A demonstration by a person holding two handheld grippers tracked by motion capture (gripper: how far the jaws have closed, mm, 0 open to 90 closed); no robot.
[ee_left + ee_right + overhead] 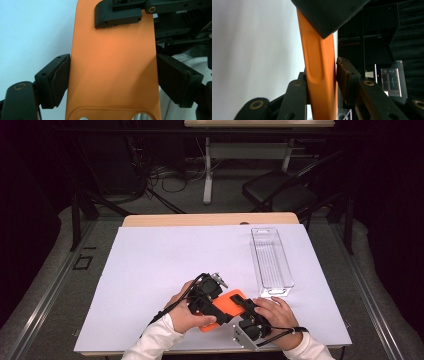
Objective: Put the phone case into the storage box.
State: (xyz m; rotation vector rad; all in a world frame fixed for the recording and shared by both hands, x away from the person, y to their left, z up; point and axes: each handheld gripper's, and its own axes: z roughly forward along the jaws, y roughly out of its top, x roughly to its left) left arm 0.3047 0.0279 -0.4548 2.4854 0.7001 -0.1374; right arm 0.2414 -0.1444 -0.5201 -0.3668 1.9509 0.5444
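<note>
An orange phone case [227, 302] is held above the white sheet [165, 265] near the table's front edge, between both hands. My left gripper [215, 307] is shut on it across its width. In the left gripper view the case [112, 70] runs up the middle, and the left gripper [111, 77] presses a pad on each long edge. My right gripper [247, 309] pinches the case's far end through its thickness, one jaw lying on the face. In the right gripper view the case [317, 62] stands edge-on between the right gripper's [329, 80] jaws, a side button showing.
A clear plastic tray [271, 257] lies lengthwise on the right of the sheet, just beyond my right hand. A black chair [280, 190] and a table leg stand on the floor past the far edge. Both white sleeves enter from the bottom.
</note>
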